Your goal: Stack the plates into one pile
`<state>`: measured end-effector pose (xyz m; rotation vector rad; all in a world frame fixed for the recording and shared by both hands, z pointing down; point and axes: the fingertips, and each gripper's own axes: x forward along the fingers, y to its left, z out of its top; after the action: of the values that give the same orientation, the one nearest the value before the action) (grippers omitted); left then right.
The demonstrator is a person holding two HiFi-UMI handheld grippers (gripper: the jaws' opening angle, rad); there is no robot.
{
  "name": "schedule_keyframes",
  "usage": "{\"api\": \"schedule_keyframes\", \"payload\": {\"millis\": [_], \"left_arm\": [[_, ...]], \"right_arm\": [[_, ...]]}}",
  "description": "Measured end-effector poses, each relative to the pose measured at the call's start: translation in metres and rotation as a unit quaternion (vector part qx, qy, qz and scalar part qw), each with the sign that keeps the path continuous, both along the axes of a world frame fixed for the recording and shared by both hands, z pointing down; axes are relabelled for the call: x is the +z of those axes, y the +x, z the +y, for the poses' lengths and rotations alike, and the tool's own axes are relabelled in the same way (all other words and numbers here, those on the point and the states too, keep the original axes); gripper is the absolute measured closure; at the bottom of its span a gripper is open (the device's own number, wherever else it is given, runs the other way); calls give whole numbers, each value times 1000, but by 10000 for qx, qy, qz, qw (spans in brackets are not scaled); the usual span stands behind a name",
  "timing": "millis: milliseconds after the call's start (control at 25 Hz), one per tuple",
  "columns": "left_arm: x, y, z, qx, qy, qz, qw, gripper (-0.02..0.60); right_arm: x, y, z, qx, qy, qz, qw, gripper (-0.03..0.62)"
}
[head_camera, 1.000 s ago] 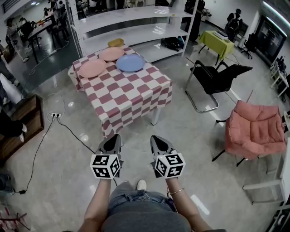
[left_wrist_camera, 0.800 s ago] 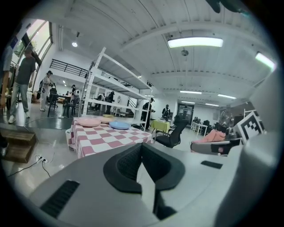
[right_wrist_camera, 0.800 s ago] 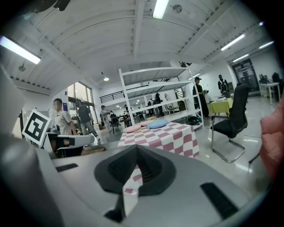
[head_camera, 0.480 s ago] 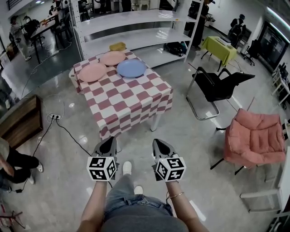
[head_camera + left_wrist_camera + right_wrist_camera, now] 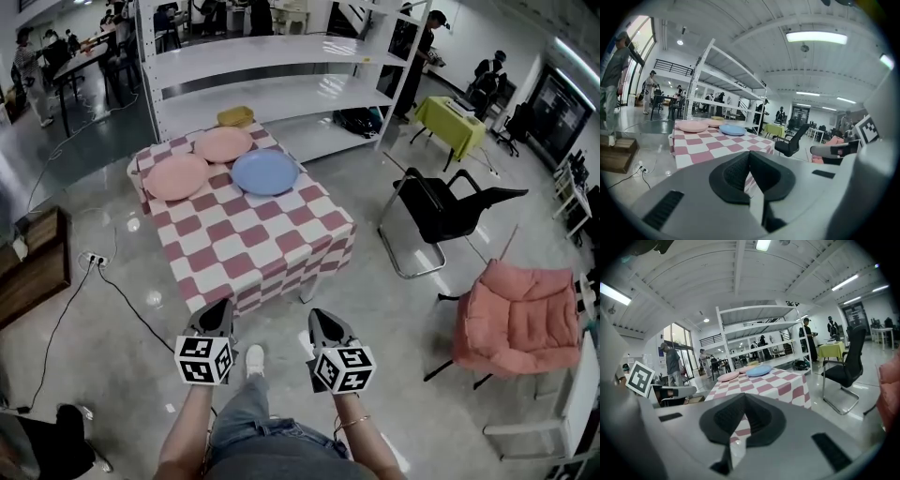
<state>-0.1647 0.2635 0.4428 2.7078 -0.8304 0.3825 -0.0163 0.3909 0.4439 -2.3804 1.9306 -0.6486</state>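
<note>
1. We stand in a large hall with a glossy floor. Ahead of us is the desk (image 5: 281, 253), under a checked cloth, with a white rack (image 5: 272, 89) behind it.
2. Three plates lie at the desk's far end, none stacked. The blue plate (image 5: 265, 172) is on the right, the left pink plate (image 5: 176, 176) is beside it, and the back pink plate (image 5: 223, 143) is just behind those two.
3. The left gripper (image 5: 222, 309) and right gripper (image 5: 319, 317) hang side by side over the floor, short of the desk's near edge. Both have their jaws pressed together with nothing between them.
4. We judge this to be the approach, with no stacking begun.
5. To do it well, we get close to the far end rather than stretch across the cloth. We open the jaws before reaching a rim, grip one plate by its edge and keep it level. We then lower it centred on its neighbour, so the pile sits flat.
</note>
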Motion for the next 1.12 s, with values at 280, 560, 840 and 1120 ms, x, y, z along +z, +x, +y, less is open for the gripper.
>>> {"api": "schedule_keyframes", "payload": {"millis": [280, 560, 840, 1120], "left_arm": [[7, 41, -91, -10, -179, -19, 9998, 566], [11, 75, -165, 50, -272, -34, 9996, 566], [13, 91, -211, 69, -374, -25, 9993, 566], [15, 101, -239, 109, -453, -4, 9989, 566]], "right_arm": [[12, 43, -84, 134, -219, -133, 9996, 585], [20, 74, -159, 220, -343, -210, 9990, 584], [18, 90, -208, 202, -460, -173, 9986, 585], [15, 102, -239, 160, -521, -57, 9985, 585]]}}
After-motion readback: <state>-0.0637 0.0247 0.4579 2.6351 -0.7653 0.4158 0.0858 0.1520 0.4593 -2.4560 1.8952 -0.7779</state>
